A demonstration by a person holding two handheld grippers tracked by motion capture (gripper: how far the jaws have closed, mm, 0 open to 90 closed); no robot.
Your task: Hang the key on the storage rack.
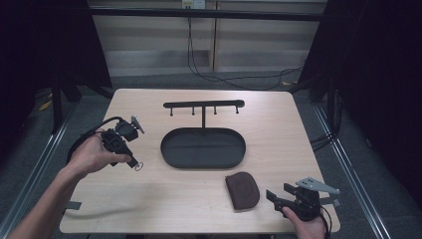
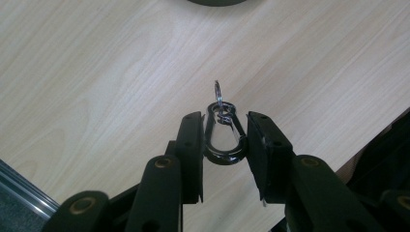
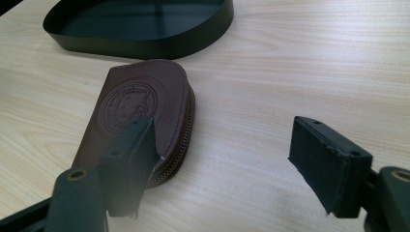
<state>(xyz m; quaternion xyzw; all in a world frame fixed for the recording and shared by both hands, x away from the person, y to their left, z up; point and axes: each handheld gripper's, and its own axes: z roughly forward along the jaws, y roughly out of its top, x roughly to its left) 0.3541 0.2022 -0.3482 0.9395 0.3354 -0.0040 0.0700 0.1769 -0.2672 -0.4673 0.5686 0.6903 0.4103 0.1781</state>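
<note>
Tray (image 2: 215, 2), left gripper view: cut off by the top edge, a sliver visible. Tray (image 3: 145, 29), right gripper view: far rim cut off at the top. Pouch (image 3: 140, 116): near end hidden behind a jaw, lower left. Clip (image 1: 138, 166), high view: too small to identify.

The left gripper (image 2: 223, 145) rises from the bottom of the frame, its two black jaws closed against the sides of a dark metal carabiner (image 2: 222, 140) at mid-frame. A small silver key ring (image 2: 218, 94) hangs through the carabiner's upper end. Behind lies the light wooden table (image 2: 96, 72). A dark tray edge (image 2: 217, 2) shows at top centre.
</note>
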